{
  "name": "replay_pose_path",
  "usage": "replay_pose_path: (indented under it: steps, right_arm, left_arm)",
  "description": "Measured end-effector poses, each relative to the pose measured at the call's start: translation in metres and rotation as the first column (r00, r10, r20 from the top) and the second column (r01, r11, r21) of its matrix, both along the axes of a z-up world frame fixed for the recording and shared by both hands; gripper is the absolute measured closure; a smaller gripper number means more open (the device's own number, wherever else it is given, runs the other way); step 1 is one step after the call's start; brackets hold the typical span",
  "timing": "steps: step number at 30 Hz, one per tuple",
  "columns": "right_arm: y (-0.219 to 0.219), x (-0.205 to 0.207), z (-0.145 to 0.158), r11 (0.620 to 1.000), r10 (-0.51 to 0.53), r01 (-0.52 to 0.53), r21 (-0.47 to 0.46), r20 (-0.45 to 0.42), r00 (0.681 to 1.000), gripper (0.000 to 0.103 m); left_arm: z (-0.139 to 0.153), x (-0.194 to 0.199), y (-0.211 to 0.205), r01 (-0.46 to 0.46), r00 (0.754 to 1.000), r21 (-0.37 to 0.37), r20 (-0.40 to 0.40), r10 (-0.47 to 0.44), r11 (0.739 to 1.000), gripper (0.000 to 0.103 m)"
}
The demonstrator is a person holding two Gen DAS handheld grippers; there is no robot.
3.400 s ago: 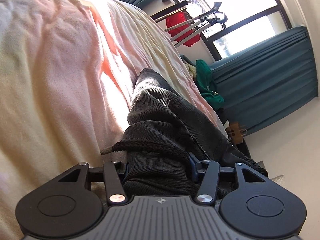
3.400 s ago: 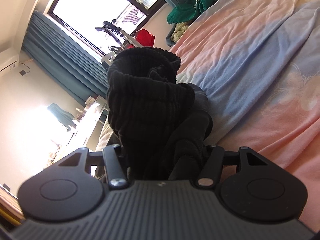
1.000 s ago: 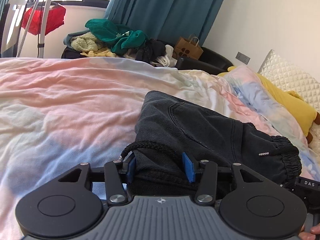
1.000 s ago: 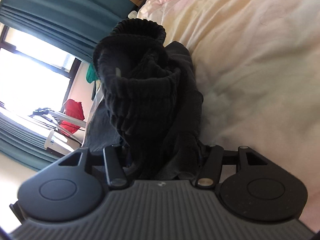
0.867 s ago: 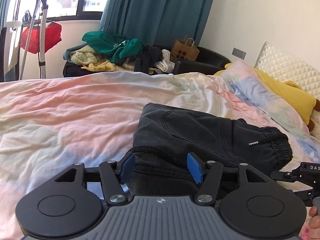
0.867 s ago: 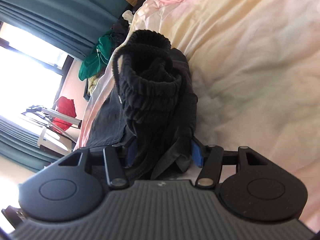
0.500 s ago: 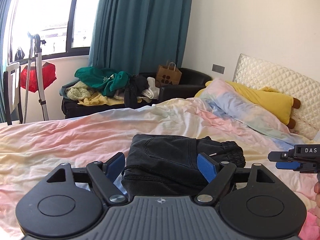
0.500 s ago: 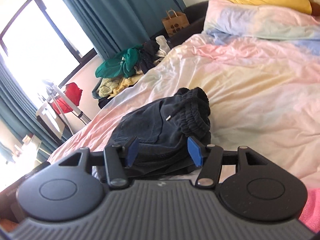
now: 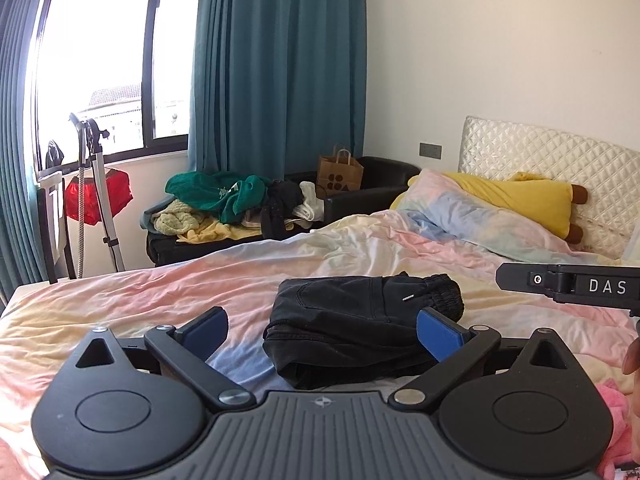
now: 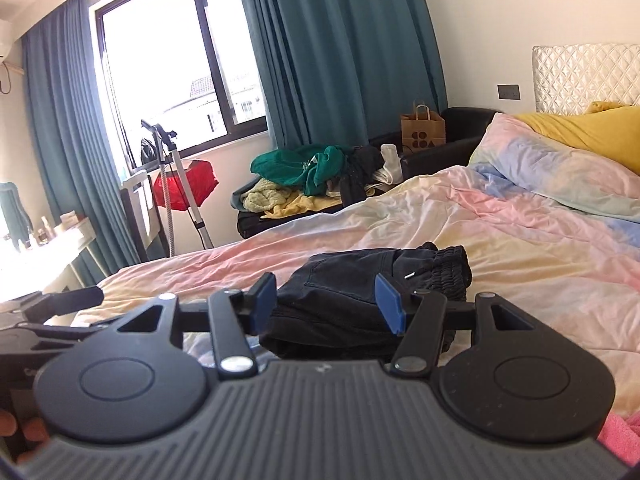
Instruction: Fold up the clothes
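My left gripper (image 9: 320, 330) hangs spread wide with nothing between its blue pads (image 9: 438, 338), and my right gripper (image 10: 326, 302) is likewise released and empty. The black trousers (image 9: 360, 328) lie folded into a compact bundle on the bed (image 9: 160, 292), just ahead of both grippers, the elastic waistband (image 9: 444, 298) turned toward the pillows.

I judge this piece finished and the step in hand to be backing off cleanly. To do that well I should draw both grippers straight away without brushing the top layer, since the thick cloth looks springy and a nudge at the loose lower edge could open the fold. If the bundle needs squaring, I would press lightly on top, not tug a corner.

The bed carries a soft, rumpled pastel duvet, which gives no firm backing, so anything laid on it may tilt. A bit of pink cloth (image 9: 616, 404) shows at the near right edge; I cannot tell what it is. Beyond the bed, a heap of unfolded clothes (image 10: 316, 180) sits on a dark sofa beside a paper bag (image 10: 423, 128), under teal curtains (image 9: 276, 72) and a bright window. A yellow pillow (image 9: 516, 198) rests against the quilted headboard.
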State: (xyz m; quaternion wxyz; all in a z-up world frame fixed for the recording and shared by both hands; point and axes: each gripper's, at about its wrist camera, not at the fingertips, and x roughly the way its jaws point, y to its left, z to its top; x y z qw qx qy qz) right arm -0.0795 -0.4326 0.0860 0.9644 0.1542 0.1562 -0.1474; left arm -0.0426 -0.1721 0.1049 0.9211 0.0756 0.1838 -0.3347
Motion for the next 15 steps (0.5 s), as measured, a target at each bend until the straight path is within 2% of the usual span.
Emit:
replay_pose_path:
  steps: [7,15]
  right_arm:
    - [0.036,-0.011,-0.019,0.998,-0.019,0.019,-0.054,0.005,1.000,0.045]
    - [0.066,-0.001,-0.042,0.995,-0.038,0.038,-0.091,0.003,0.999,0.045]
  left_arm:
    - [-0.016,-0.006,0.033,-0.045,0.999,-0.009,-0.031,0.045,0.999,0.001]
    - [-0.027,-0.011,0.064,-0.061,0.998,-0.017,0.021,0.061,0.998,0.001]
